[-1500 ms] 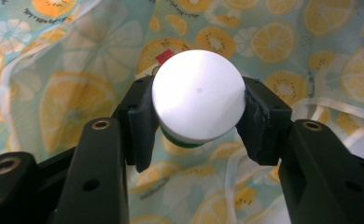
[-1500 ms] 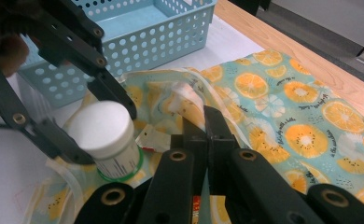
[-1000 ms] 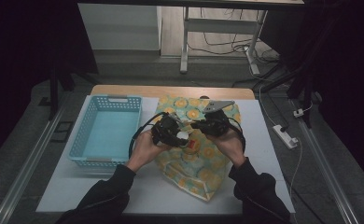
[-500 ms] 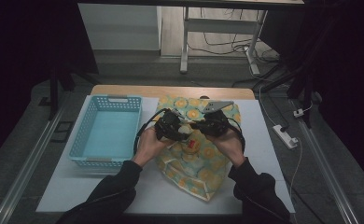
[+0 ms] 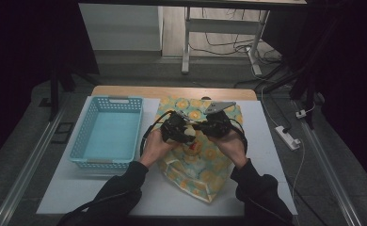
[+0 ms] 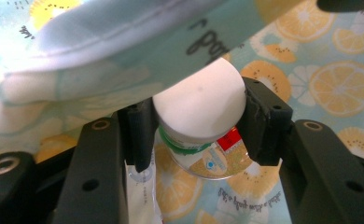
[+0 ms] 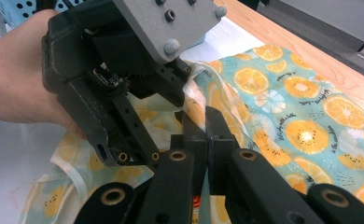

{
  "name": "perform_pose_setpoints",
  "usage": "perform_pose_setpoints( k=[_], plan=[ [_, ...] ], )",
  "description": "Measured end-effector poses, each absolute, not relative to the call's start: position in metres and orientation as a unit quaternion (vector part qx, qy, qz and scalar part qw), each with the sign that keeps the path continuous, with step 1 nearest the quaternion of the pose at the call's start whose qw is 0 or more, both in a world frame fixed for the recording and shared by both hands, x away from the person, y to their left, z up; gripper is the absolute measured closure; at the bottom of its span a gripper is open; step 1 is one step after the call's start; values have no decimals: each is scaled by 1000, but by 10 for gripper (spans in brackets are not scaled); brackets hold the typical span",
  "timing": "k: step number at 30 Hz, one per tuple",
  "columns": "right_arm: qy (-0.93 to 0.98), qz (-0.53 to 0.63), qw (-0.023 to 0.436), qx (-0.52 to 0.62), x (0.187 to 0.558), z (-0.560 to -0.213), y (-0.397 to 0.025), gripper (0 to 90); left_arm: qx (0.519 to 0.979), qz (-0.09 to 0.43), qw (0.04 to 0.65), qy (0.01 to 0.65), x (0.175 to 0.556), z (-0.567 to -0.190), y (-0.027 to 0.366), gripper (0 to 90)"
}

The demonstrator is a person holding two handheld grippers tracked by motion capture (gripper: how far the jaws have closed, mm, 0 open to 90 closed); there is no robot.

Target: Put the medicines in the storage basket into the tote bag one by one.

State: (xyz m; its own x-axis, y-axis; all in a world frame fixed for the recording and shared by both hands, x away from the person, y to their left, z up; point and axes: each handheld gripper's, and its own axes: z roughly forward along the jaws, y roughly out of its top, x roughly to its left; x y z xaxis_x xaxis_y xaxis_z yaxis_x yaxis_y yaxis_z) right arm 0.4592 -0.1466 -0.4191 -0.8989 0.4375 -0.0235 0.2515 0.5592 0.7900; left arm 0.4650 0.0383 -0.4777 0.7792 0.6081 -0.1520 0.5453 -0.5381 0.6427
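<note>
Between the left gripper's [image 6: 196, 126] 2 jaws sat a round white-capped bottle [image 6: 198, 108], clamped at its cap, nosing under the bag's [image 5: 205, 165] lifted rim. Since 1 second earlier both hands had drawn closer together, suggesting insertion was starting. Beyond, the right gripper [image 7: 202, 122] pinched the thin, glossy, orange-printed fabric; farther left stood a perforated blue basket [image 5: 90, 134].

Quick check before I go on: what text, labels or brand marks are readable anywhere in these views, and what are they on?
"pop", partly hidden and uncertain: dark print on the raised edge of the citrus-print bag.
Small script lines between the orange slices on the same bag: too small to read.
Green, red and tan label on the white-capped bottle in the left gripper: blurred, unreadable.
Blue basket and right gripper: no text visible.
</note>
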Motion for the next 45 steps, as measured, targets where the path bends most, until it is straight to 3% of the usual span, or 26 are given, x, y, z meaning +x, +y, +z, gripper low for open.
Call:
perform_pose_setpoints(
  k=[3,12,26,33,45],
  plan=[
    [876,426,108,198,459,-420,-146,894,873,40,356,330,466,-478,40,483],
    [876,425,108,199,459,-420,-146,895,873,39,365,320,460,-468,40,318],
    [876,426,108,197,458,-419,-146,894,874,42,370,311,438,-455,50,177],
    [877,425,109,196,458,-419,-145,894,871,21,386,303,428,-455,58,47],
    [878,425,109,193,457,-420,-144,894,878,6,390,279,410,-459,62,10]
  ],
)
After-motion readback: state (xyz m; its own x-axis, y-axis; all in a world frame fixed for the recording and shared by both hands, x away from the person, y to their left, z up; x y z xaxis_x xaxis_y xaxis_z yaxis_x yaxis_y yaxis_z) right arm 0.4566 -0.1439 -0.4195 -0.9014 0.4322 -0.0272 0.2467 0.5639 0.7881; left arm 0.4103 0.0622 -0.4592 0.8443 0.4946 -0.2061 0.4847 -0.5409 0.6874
